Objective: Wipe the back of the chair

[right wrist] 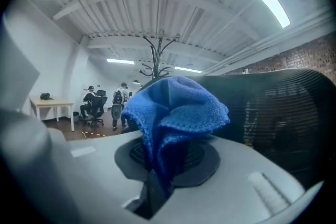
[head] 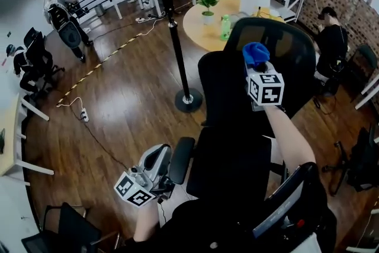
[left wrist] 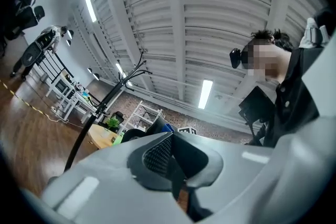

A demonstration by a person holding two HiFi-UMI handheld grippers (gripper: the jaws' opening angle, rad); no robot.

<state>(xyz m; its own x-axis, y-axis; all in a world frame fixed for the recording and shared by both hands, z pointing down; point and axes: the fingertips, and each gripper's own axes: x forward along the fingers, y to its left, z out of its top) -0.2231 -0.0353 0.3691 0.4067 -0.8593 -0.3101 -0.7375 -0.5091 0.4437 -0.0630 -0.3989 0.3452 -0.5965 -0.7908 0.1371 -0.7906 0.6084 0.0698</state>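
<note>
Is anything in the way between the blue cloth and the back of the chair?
No, nothing visible is. The right gripper holds the blue cloth up close beside the chair back, and nothing shows between them.

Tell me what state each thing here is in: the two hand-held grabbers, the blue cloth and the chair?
Left gripper: shut, nothing between its jaws, held low beside the chair's armrest.
Right gripper: shut on the blue cloth, raised in front of the chair back.
Blue cloth: bunched up, clamped by its lower end; contact with the chair cannot be told.
Chair: upright, unoccupied.
</note>
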